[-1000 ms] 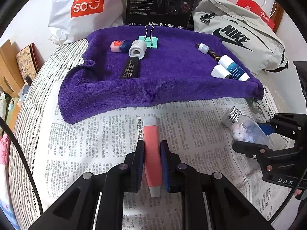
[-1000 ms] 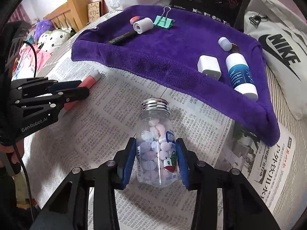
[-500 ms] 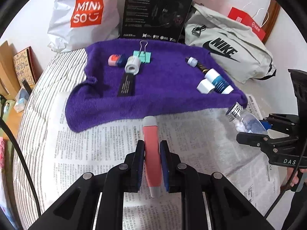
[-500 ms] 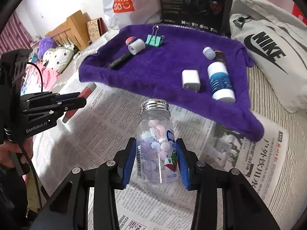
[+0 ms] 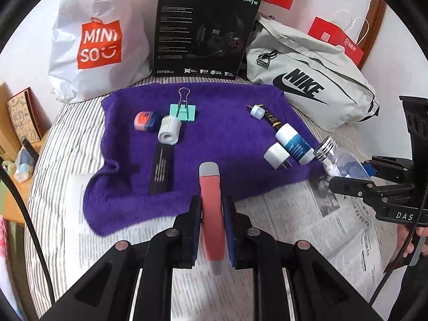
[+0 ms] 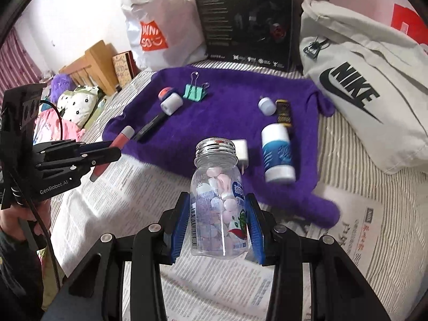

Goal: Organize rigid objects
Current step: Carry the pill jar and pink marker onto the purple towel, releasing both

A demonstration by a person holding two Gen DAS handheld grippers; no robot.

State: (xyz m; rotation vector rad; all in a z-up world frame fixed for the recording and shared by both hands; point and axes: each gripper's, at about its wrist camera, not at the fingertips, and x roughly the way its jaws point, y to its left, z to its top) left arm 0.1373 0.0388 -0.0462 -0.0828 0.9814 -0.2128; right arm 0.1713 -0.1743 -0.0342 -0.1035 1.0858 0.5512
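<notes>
Left gripper: I have its jaws pinched on a pink tube with grey ends, lifted off the newspaper, its tip reaching over the near edge of the purple towel.
Right gripper: I have it clamped around the belly of a clear bottle of pastel tablets, metal cap pointing toward the towel, held above the newspaper.
On the towel, left cluster: a green binder clip, a small pink-and-blue pot, a white roll and a flat black stick.
On the towel, right cluster: a white charger plug, a blue-and-white bottle, a small white cap and a dark patterned stick.
Done so far: I judge most pieces are already laid on the towel in two groups.
Left to do: as I read it, the tube and the bottle in my grippers are the last ones; I see nothing else loose on the newspaper.
Behind: shopping bag, black box, grey bag.
</notes>
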